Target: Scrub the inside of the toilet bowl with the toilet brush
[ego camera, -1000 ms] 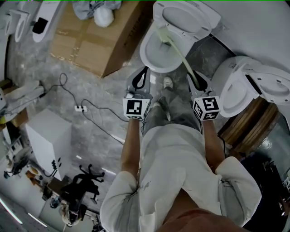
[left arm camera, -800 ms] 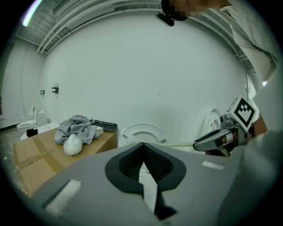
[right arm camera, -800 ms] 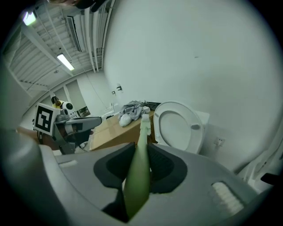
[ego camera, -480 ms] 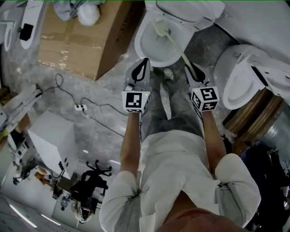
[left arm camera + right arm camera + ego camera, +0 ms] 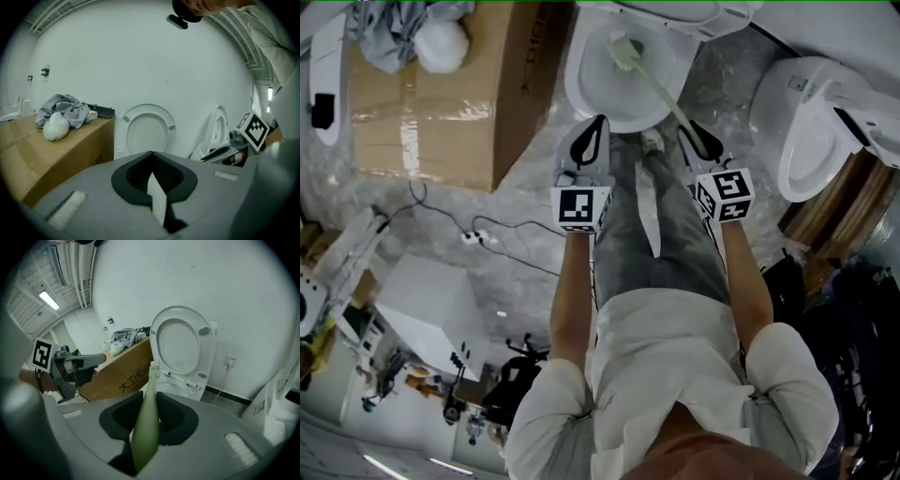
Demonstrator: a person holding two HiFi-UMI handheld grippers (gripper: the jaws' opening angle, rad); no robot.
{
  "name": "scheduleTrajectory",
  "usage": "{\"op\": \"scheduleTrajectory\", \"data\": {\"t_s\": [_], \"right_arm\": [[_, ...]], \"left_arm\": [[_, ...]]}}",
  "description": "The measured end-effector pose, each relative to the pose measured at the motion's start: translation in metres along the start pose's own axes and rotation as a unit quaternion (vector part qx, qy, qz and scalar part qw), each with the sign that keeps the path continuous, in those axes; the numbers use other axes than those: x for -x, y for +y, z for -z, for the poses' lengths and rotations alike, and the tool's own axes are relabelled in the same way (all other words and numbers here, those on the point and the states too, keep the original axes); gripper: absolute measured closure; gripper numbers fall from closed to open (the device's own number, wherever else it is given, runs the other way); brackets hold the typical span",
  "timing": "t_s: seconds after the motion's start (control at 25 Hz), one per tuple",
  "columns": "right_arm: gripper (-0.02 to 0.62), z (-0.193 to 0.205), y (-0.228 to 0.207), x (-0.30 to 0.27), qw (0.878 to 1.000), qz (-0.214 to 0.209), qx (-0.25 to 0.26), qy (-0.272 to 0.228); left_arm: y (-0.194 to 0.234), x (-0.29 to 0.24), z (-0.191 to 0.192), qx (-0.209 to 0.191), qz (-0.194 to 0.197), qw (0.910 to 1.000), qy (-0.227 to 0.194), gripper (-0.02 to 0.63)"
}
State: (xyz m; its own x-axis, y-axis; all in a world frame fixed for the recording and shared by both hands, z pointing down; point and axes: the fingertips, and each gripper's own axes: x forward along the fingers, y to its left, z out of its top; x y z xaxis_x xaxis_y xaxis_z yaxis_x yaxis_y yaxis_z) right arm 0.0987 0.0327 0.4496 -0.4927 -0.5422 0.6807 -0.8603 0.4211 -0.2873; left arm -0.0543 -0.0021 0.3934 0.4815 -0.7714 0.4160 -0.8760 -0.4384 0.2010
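bowl (image 5: 619, 120): open above | left: cardboard box (image 5: 431, 103) (close) | right: second toilet (image 5: 806, 112)

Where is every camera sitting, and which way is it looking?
Head view: on the person's head, looking down at the toilet; arms, legs, left gripper and right gripper show.
Left gripper view: on the left gripper, facing the raised seat; its shut jaws show.
Right gripper view: on the right gripper, facing the same seat; its jaws clamp the brush.
Shared: both gripper views see the seat and cardboard box.
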Motion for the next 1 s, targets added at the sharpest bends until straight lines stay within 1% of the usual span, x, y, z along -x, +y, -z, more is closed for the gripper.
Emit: {"op": "scheduleTrajectory", "data": {"t_s": [0.16,0.36,0.6,0.72,1.0], "right_arm": [[0.5,0.021,-0.004,-0.017,1.0,0.012,-0.013,0.009],[0.5,0.046,-0.007,-0.041,0.999,0.023,-0.033,0.023],[0.5,0.068,-0.016,-0.073,0.998,0.029,-0.049,0.037],[0.5,0.078,-0.019,-0.089,0.997,0.028,-0.046,0.046],[0.5,0.103,-0.025,-0.122,0.995,0.035,-0.051,0.074]], "left_arm": [[0.004,-0.01,0.017,-0.008,0.02,0.9998,-0.001,0.588],[0.008,-0.021,0.046,0.006,0.029,0.9994,0.015,0.588],[0.008,-0.037,0.068,0.013,0.046,0.9987,0.018,0.588],[0.012,-0.044,0.071,0.02,0.05,0.9985,0.011,0.588],[0.025,-0.05,0.091,0.033,0.051,0.998,0.015,0.588]]}}
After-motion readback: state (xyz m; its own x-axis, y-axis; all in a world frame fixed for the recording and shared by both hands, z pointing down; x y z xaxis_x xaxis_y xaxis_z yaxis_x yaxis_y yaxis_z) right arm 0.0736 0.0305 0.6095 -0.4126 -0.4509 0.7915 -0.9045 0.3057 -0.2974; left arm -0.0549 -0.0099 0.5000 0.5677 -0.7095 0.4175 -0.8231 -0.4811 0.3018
